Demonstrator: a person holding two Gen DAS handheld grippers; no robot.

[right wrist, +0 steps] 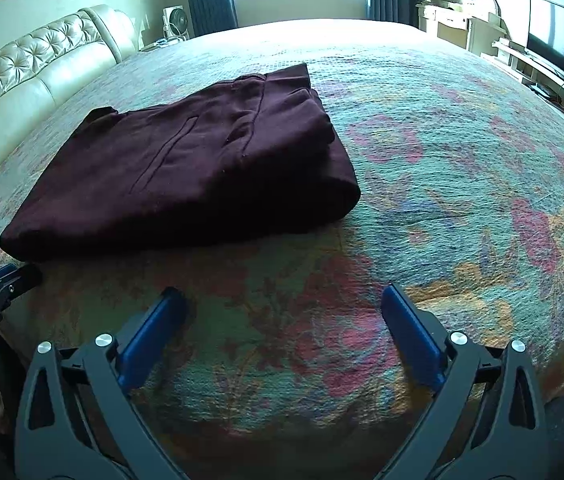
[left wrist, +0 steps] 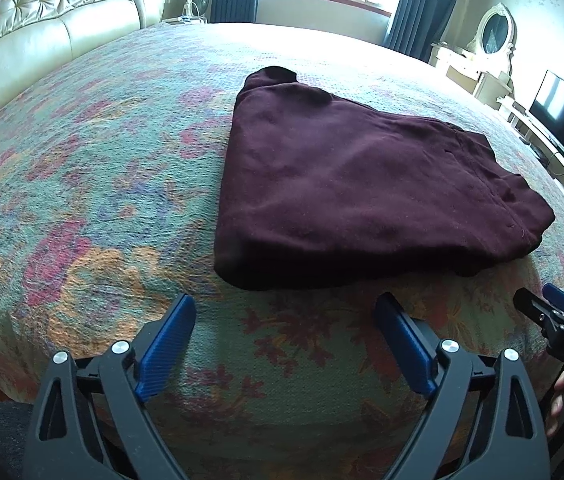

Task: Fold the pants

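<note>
Honestly, the pants (left wrist: 346,184) already looked done: a compact maroon bundle, layers stacked, lying flat on the bed (left wrist: 82,200). They sat just ahead of both claws, a bit to the right of the left claw (left wrist: 286,316) and off to the left of the right claw (right wrist: 284,306). Neither one touched the cloth.

Both claws were spread wide with nothing between the blue pads, only the flowery bedspread showing through the gap. My guess is they were held back at the near edge of the bed on purpose, tilted down at the bundle, so the fold could be checked without disturbing it.

The thick rolled edge of the bundle faced the right claw side, with a pocket seam visible on top, so that's where layers might slip if anyone nudged it.

No baskets, boxes or drawers near the claws, so nothing to report about contents.
</note>
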